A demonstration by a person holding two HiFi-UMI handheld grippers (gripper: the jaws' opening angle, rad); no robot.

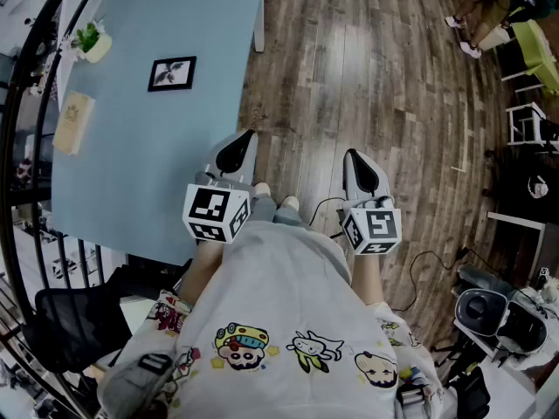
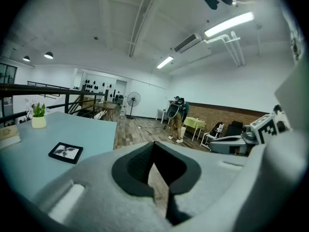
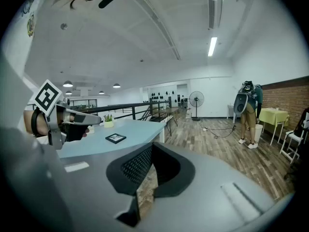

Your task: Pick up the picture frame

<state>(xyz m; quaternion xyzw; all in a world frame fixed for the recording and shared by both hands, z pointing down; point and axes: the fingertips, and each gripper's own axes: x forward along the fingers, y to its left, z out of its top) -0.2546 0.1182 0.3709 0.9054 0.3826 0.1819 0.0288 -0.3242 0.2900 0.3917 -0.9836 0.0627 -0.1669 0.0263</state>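
We hold both grippers out in front of us. The fingers of the left gripper point(image 1: 250, 134) and of the right gripper point(image 1: 350, 155) are pressed fully together with nothing between them. The small black-rimmed rectangular picture frame point(image 1: 172, 73) lies flat on the pale blue bench point(image 1: 148, 164), ahead of the left fingers and off to their left, well apart from them. Farther left of the frame stand a small white pot with a green plant point(image 1: 92, 44) and a light wooden block point(image 1: 73, 122).
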